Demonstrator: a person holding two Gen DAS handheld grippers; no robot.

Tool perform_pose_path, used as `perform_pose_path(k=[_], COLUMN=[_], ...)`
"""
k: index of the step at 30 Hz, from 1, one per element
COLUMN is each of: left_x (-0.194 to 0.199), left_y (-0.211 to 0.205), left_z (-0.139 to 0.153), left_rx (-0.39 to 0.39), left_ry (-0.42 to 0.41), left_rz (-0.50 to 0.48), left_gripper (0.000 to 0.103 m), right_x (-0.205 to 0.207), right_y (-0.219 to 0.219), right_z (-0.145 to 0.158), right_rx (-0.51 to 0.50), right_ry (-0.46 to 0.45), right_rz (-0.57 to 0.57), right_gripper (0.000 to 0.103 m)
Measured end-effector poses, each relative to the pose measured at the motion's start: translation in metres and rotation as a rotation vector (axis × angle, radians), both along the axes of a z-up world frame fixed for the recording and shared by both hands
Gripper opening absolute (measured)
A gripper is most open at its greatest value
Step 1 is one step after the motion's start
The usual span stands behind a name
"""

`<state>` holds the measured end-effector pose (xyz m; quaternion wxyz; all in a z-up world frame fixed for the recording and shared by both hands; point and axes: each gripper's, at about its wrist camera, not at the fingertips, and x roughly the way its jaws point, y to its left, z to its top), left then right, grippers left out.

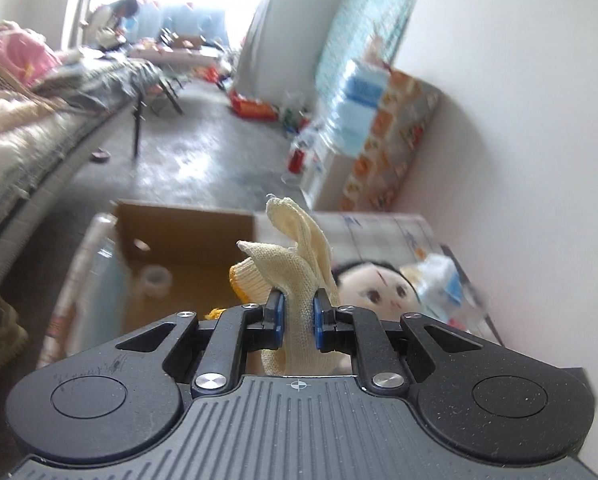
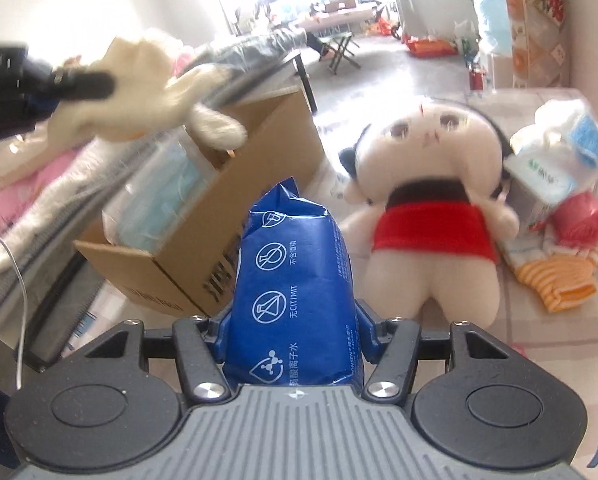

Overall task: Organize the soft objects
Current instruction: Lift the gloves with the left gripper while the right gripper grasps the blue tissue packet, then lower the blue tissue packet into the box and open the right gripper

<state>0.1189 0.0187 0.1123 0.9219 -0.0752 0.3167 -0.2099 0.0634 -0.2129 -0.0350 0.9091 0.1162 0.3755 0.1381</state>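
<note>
The cardboard box (image 2: 203, 216) is sitting open-topped to receive soft items. The plush doll (image 2: 431, 208) is lying beside it, waiting. The right gripper (image 2: 295, 344) is pinching a blue wipes pack (image 2: 295, 280), jaws part-closed; the left gripper (image 1: 298, 320) is clamping a cream glove (image 1: 299, 276) above the box.

Plush doll's (image 1: 379, 284) body behind the left tool (image 1: 298, 316); blurred glove (image 2: 147, 92).

The cardboard box (image 2: 235, 184) stands open-topped; the plush doll (image 2: 431, 208) crowds the mat just beside it.
</note>
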Motion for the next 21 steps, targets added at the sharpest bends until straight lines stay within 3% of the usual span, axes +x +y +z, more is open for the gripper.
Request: perform_pose_path(k=[7,13,17,21], left_x=[0.007,0.035,0.063,0.092], left_y=[0.039,0.063,0.069,0.070], left_z=[0.013,0.001,-0.018,-0.039], left_rx=[0.033,0.059,0.110,0.173], left_ry=[-0.040,-0.008,0.029,0.066], left_rz=[0.108,0.163,0.194,0.212], left_gripper=[0.012,0.012,0.012,0.012], right_x=[-0.001,0.024,0.058,0.106], right_y=[0.007,0.029,0.053,0.078], right_z=[0.050,0.094,0.117,0.124], right_rx=[0.027,0.052,0.064,0.087], right_ry=[-0.118,-0.202,-0.212,-0.159], right_rz=[0.029,0.089,0.131,0.160], right_gripper=[0.061,0.061,0.061,0.061])
